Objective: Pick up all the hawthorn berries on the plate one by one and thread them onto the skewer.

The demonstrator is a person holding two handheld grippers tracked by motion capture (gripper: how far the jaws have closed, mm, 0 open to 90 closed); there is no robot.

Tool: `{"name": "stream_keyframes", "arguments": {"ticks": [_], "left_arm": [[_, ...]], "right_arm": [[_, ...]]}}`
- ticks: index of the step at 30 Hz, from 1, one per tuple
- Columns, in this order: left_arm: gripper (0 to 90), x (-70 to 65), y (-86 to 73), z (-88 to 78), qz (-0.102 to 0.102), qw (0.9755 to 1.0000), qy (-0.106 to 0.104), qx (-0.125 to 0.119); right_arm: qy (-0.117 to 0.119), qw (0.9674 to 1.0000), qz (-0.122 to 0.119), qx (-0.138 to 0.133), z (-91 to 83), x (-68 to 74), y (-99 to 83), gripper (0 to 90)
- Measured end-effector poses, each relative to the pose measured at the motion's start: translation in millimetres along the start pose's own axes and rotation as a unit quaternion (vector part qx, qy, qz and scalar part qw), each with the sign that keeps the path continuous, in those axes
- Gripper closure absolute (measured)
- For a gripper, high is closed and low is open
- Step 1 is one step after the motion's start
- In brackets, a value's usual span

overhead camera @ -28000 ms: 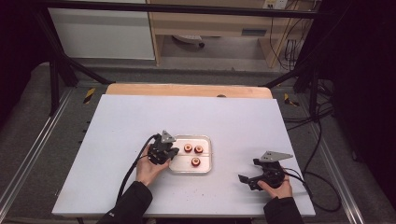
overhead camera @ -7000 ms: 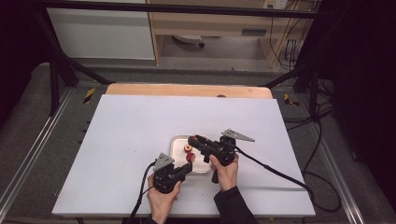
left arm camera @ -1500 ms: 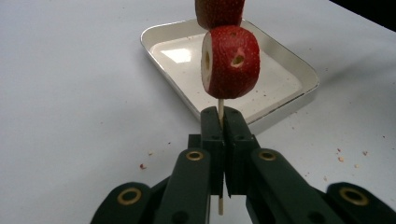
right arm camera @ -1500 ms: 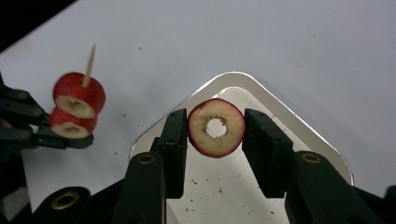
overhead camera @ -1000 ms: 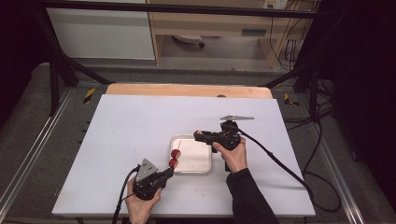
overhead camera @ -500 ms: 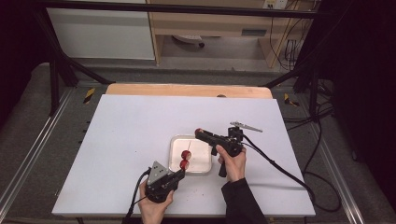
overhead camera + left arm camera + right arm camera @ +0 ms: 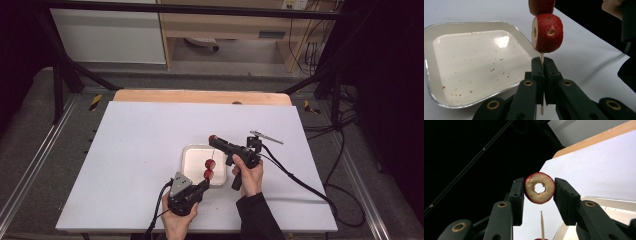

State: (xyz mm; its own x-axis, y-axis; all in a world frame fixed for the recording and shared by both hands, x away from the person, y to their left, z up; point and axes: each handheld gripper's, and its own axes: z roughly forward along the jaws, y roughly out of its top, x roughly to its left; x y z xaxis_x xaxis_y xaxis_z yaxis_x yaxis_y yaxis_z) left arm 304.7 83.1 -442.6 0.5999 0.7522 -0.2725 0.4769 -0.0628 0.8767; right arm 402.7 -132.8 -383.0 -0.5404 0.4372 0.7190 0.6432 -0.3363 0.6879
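2 cored red fruit slices already sit on the wooden skewer, and a 3rd slice is on its way, so the step in hand looks like threading that last ring onto the stick. The left gripper has its fingers pressed together on the skewer's lower end, holding it upright just beside the near edge of the empty white tray on the surface. The right gripper has its fingers clamped on the rim of the 3rd slice, one at each side, with the cored hole facing its camera. That slice hangs above the skewer's bare tip, apart from it and not yet pierced. Next, I judge, the hole must be lined up over the tip and the ring pushed straight down the stick; a skewed approach could split the slice or bend the skewer.
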Motion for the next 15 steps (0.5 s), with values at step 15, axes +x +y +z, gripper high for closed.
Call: {"name": "stream_keyframes", "arguments": {"ticks": [15], "left_arm": [[88.2, 1.6, 0.0, 3.3, -0.014, 0.9998, 0.002, -0.014]], "right_arm": [[0.007, 1.0000, 0.002, -0.001, -1.5, 0.8, -0.2, 61.6]]}}
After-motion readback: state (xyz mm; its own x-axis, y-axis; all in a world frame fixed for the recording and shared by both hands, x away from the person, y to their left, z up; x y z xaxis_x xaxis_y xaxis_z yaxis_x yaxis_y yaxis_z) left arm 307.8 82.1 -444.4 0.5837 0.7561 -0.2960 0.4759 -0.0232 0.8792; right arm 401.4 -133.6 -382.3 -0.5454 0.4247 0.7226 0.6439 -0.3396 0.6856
